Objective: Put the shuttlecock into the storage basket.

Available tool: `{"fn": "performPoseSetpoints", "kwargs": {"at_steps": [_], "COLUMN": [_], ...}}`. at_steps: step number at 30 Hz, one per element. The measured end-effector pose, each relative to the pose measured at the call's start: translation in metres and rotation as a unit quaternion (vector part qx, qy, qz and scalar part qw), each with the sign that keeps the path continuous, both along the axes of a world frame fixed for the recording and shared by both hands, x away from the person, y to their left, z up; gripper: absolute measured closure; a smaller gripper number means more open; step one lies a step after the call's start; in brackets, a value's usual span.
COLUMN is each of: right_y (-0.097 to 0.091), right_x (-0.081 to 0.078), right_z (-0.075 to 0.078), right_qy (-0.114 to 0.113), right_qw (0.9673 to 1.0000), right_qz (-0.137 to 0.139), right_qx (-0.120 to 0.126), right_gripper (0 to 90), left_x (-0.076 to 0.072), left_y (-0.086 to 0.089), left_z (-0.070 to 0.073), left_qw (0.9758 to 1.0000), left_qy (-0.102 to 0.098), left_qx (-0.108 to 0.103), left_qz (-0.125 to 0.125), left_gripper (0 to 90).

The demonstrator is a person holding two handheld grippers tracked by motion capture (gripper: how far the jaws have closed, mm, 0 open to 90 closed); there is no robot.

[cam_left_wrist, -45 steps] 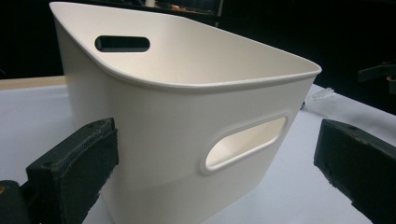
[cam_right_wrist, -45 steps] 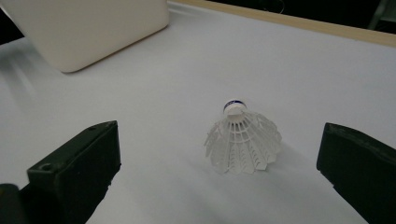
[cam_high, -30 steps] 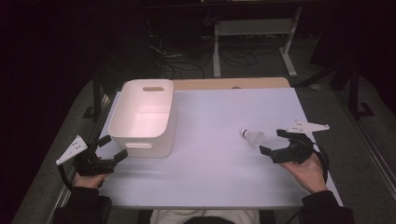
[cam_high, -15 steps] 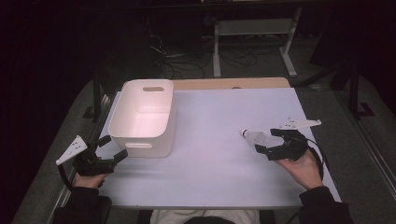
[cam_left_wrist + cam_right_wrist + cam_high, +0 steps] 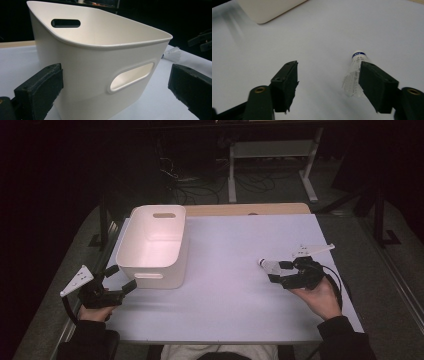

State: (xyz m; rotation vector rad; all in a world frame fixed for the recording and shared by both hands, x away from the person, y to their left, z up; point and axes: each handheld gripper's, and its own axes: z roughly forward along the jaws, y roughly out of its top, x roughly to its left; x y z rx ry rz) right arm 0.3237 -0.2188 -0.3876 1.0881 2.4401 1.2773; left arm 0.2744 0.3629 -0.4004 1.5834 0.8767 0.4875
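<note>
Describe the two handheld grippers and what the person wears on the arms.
Both the left gripper and the right gripper are black, each with two blocky padded jaws, a pale three-cornered plate on top and a black trailing cable. The person's sleeves are dark.

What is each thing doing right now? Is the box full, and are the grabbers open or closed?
White bin: upright on the table, empty inside.
Shuttlecock: lying on its side on the table, between the right gripper's jaws, against one jaw.
Right gripper: jaws have just been closing around the shuttlecock, not clamped yet.
Left gripper: jaws wide open, facing the bin's near wall, holding nothing.
</note>
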Motion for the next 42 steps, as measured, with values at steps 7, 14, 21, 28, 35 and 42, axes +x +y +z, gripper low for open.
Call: {"fn": "performPoseSetpoints", "kwargs": {"at_steps": [7, 14, 21, 28, 35, 42], "right_y": [0.007, 0.011, 0.016, 0.024, 0.031, 0.032], "right_x": [0.004, 0.007, 0.009, 0.016, 0.021, 0.024], "right_z": [0.0, -0.002, -0.005, -0.011, -0.018, -0.025], "right_qy": [0.008, 0.016, 0.025, 0.035, 0.042, 0.05], "right_qw": [0.9999, 0.9996, 0.9989, 0.9979, 0.9964, 0.9952], "right_qz": [0.011, 0.022, 0.03, 0.03, 0.028, 0.019], "right_qx": [-0.008, -0.011, -0.025, -0.044, -0.068, -0.082], "right_gripper": [49.2, 65.3, 81.7, 89.0, 89.2, 89.2], "left_x": [0.0, 0.0, 0.0, 0.0, 0.0, 0.0], "left_y": [0.0, 0.0, 0.0, 0.0, 0.0, 0.0], "left_z": [0.0, 0.0, 0.0, 0.0, 0.0, 0.0], "left_qw": [1.0, 1.0, 1.0, 1.0, 1.0, 1.0], "left_qy": [0.0, 0.0, 0.0, 0.0, 0.0, 0.0], "left_qx": [0.0, 0.0, 0.0, 0.0, 0.0, -0.001], "left_qz": [0.0, 0.0, 0.0, 0.0, -0.001, -0.001], "left_gripper": [0.0, 0.0, 0.0, 0.0, 0.0, 0.0]}}
